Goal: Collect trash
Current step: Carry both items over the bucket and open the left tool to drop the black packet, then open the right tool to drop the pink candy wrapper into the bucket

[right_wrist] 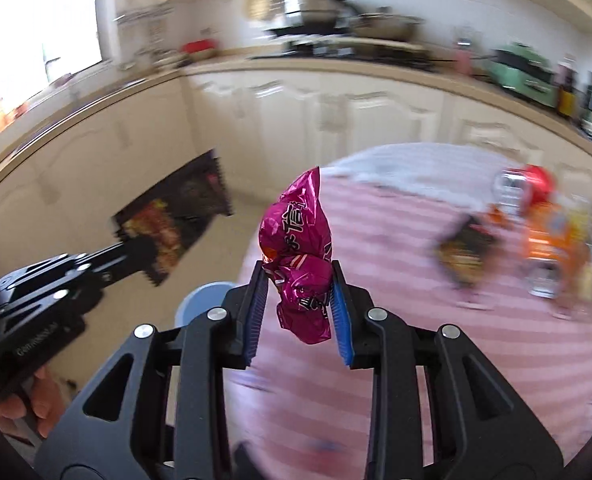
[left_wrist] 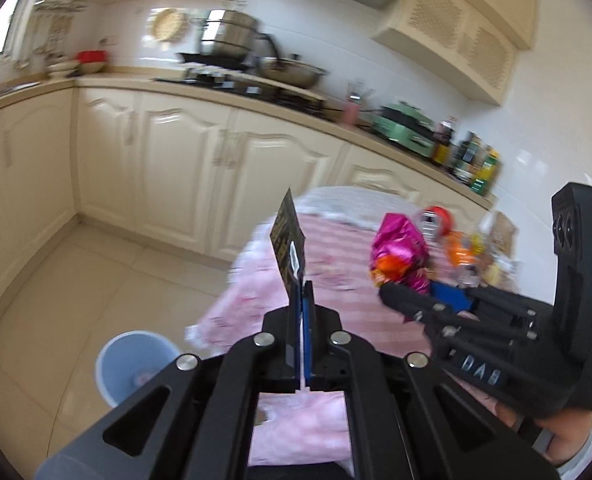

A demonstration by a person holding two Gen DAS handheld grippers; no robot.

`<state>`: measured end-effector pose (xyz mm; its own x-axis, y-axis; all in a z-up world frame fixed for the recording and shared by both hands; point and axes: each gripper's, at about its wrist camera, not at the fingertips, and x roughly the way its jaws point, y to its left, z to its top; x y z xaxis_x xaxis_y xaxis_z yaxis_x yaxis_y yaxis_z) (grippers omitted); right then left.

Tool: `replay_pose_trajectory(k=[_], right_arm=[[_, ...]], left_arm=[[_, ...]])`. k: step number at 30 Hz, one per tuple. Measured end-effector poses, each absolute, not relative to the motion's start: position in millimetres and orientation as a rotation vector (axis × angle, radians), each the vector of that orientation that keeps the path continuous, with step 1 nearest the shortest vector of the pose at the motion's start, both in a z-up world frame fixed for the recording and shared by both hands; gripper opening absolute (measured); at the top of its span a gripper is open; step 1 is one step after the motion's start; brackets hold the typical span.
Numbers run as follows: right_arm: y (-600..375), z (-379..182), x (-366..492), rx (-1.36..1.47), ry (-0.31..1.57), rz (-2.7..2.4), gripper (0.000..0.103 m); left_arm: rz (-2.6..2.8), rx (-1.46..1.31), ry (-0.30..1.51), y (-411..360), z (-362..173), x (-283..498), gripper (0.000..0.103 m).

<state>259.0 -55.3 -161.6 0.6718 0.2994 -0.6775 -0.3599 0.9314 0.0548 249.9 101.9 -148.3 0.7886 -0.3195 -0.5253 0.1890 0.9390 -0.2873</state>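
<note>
My left gripper (left_wrist: 302, 292) is shut on a flat black snack packet (left_wrist: 287, 236) that stands edge-on above its fingers. The right wrist view shows that packet (right_wrist: 176, 216) broadside, held out over the floor by the left gripper (right_wrist: 144, 258). My right gripper (right_wrist: 300, 296) is shut on a crumpled magenta wrapper (right_wrist: 296, 248), pinched between its blue pads above the pink striped tablecloth (right_wrist: 416, 360). In the left wrist view the right gripper (left_wrist: 400, 300) hangs at the right with the magenta wrapper (left_wrist: 400, 244). A pale blue bin (left_wrist: 132, 364) stands on the floor by the table, partly hidden in the right wrist view (right_wrist: 204, 300).
On the table lie a red can (right_wrist: 530, 182), an orange-labelled bottle (right_wrist: 548, 248) and a dark wrapper (right_wrist: 464, 252). Cream kitchen cabinets (left_wrist: 184, 168) and a counter with pots and bottles run behind. The tiled floor (left_wrist: 96, 280) lies left of the table.
</note>
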Motion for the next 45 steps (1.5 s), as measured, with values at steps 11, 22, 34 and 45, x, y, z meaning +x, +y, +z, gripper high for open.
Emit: replay_pose_trajectory(k=[11,22,34,45], right_arm=[[86,-279,309,-0.148,0.957,0.539,0.03],[115,-369,378,-0.093,1.071,0.484,0.03],[123,-409,398,-0.095,1.132,0.445,0.03],[148,-421,408,-0.107,1.135,0.467,0.031]], left_arm=[[-0.02,-0.36,0.784,240,-250,283,0.001],[0.005,-0.401,0.929,277,-336,370,0.002],[0.062,-0.471,0.94,303,-396,385,0.04],[0.118,-0.556,0.961,333,-413,373,0.045]])
